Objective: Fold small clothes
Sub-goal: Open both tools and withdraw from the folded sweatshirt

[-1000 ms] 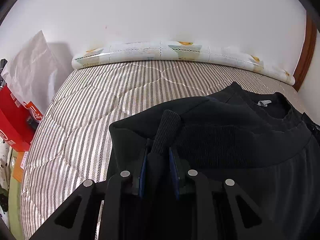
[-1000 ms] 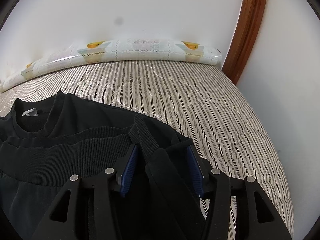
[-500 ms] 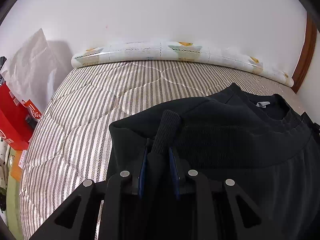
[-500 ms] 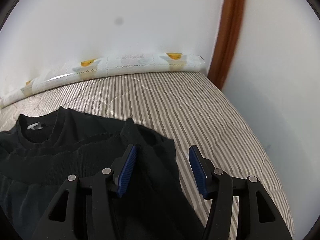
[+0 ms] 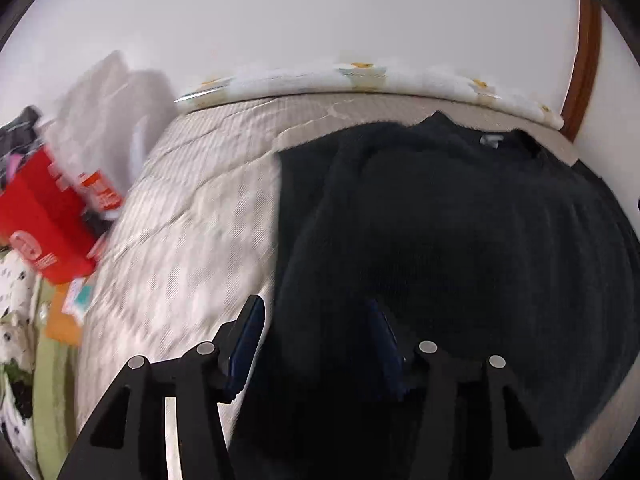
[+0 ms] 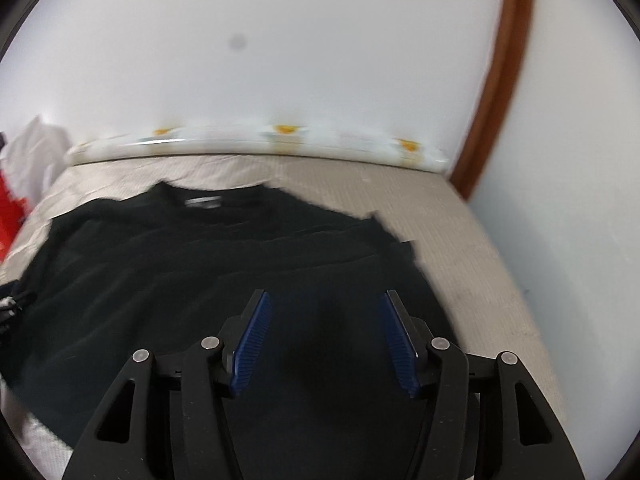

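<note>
A black sweater (image 5: 460, 216) lies folded on the striped mattress (image 5: 192, 216), its collar and white label toward the far wall. My left gripper (image 5: 316, 336) is open and empty, hovering above the sweater's left edge. In the right wrist view the same sweater (image 6: 192, 256) lies spread below my right gripper (image 6: 326, 332), which is open and empty above the sweater's right part. Both views are motion-blurred.
A rolled patterned pad (image 6: 280, 138) lies along the far wall. A red box (image 5: 44, 216) and white bag (image 5: 108, 108) stand left of the mattress. A brown wooden frame (image 6: 500, 80) runs up the wall at the right. Bare mattress (image 6: 480, 256) shows right of the sweater.
Both grippers let go of the sweater's ribbed hem and opened, the right first, then the left. Both pulled back and up, and the hem now lies on the sweater.
</note>
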`<action>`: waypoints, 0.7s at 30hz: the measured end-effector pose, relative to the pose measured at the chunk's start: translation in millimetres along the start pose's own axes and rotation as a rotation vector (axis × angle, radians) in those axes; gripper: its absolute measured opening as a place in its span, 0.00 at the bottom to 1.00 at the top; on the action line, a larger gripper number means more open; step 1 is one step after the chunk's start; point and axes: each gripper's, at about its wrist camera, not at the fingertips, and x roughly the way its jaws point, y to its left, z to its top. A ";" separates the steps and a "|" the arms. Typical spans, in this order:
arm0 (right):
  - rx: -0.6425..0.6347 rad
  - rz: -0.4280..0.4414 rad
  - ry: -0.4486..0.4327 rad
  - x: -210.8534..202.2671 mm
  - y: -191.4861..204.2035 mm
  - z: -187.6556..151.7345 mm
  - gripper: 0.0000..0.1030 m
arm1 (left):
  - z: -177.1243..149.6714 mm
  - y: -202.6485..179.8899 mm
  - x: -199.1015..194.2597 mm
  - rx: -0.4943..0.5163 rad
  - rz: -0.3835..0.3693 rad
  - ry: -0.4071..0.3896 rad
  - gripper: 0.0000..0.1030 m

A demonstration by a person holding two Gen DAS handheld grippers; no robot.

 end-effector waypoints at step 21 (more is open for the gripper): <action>-0.528 0.384 -0.027 -75.4 270.7 -93.8 0.59 | -143.2 102.2 -87.8 -0.243 -0.216 0.075 0.51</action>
